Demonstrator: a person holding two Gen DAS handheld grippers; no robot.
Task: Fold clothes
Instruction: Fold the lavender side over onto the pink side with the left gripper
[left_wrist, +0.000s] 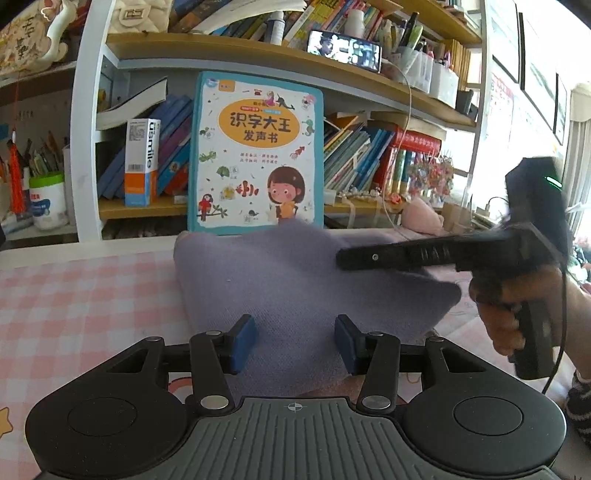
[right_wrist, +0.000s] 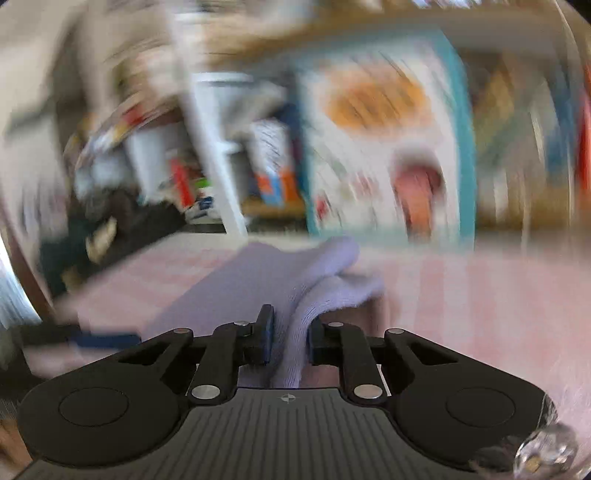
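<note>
Left wrist view gives us the lavender garment (left_wrist: 295, 288) lying folded on the pink checked tablecloth (left_wrist: 85, 295), near the middle of the desk, just in front of an upright children's book (left_wrist: 256, 155). Our left gripper (left_wrist: 295, 341) hangs over its near edge with fingers spread wide, gripping nothing. Our right gripper (right_wrist: 290, 341), heavily blurred in its own view, has its fingers pinched on a bunched fold of the garment. Crowded bookshelves (left_wrist: 369, 155) rise at the far side.

children's book (left_wrist: 255, 155) titled 识字大王 发声书, box (left_wrist: 142, 161) reading "usmile"
</note>
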